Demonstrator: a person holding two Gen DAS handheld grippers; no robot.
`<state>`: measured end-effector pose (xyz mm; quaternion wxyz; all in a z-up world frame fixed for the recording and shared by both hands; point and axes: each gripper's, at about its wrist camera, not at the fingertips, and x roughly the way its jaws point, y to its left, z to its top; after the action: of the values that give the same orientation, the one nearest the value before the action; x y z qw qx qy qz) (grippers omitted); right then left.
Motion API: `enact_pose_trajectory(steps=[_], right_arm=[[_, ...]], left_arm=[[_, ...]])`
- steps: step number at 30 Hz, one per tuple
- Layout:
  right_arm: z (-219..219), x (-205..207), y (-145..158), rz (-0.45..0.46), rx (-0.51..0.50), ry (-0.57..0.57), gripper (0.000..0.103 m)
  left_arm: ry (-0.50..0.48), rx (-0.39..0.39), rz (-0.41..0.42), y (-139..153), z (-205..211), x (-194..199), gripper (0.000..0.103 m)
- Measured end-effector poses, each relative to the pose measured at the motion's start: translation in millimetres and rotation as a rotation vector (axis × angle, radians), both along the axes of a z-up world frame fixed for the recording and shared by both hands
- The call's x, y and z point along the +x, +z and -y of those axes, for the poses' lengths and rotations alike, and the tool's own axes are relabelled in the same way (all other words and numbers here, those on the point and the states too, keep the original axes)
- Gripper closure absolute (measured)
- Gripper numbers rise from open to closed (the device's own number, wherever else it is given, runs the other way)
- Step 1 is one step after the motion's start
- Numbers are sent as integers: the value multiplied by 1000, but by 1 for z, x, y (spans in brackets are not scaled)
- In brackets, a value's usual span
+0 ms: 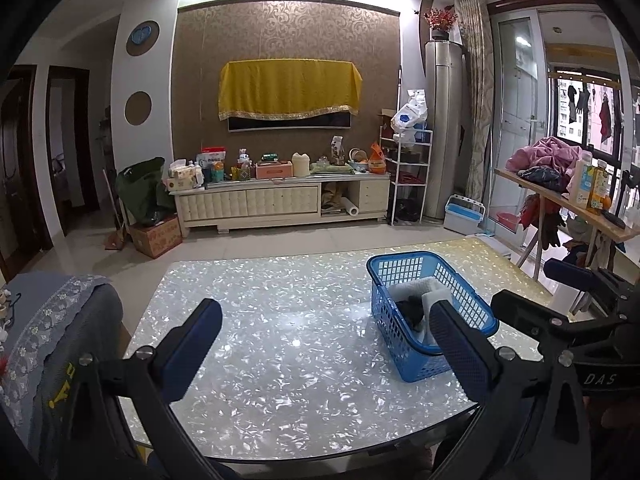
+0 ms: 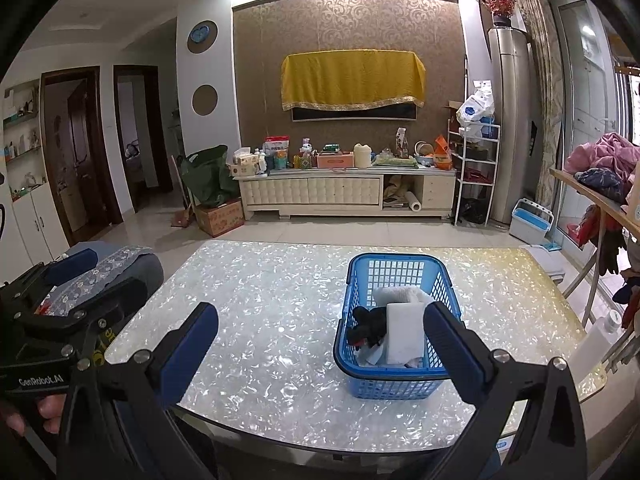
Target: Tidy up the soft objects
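A blue plastic basket [image 1: 404, 268] stands on the pearly table [image 1: 280, 312], right of centre; it also shows in the right wrist view [image 2: 362, 268]. Inside it lie a white folded cloth [image 2: 404, 332], a rolled white towel [image 2: 396, 294] and a black soft item [image 2: 366, 326]. My left gripper [image 1: 320, 348] is open and empty, held above the table's near edge, left of the basket. My right gripper [image 2: 320, 346] is open and empty, just in front of the basket. Each gripper shows at the edge of the other's view.
A chair with a grey lace cover [image 1: 52, 320] stands at the table's left. A wooden side table [image 1: 560, 204] with clothes and bottles is at the right. A TV cabinet [image 1: 280, 196] lines the far wall.
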<state>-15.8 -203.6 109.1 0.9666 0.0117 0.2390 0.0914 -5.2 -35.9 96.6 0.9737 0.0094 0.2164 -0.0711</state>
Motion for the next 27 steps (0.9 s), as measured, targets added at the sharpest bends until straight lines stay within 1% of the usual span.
enact_pose_trajectory(steps=[4, 27], right_arm=[[0, 0, 0, -1, 2, 1, 0], [1, -2, 2, 6, 1, 7, 0]], left_arm=[[6, 18, 12, 1, 2, -2, 0], [3, 21, 6, 1, 6, -3, 0]])
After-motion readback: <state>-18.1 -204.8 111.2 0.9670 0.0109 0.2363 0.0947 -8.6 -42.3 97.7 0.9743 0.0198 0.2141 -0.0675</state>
